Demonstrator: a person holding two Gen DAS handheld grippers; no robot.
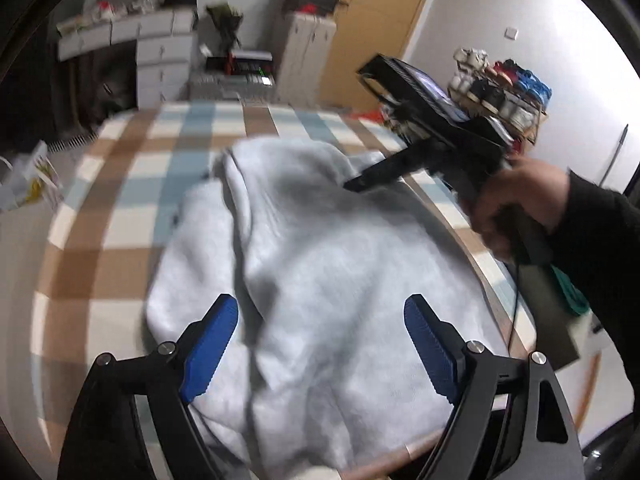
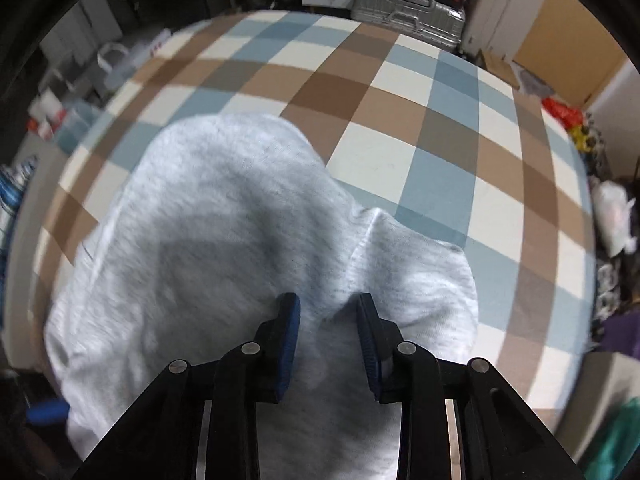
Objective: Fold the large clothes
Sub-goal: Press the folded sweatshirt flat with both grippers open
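One pale grey fleece garment heaped on checked bed cover. Left gripper fingers spread wide, empty, above it. Right gripper fingers narrowed, pinching a fold between them.

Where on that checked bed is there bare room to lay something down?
Bare checked cover lies beyond and to the right of the grey garment in the right wrist view. Near the bed's front edge the garment and both grippers crowd it.
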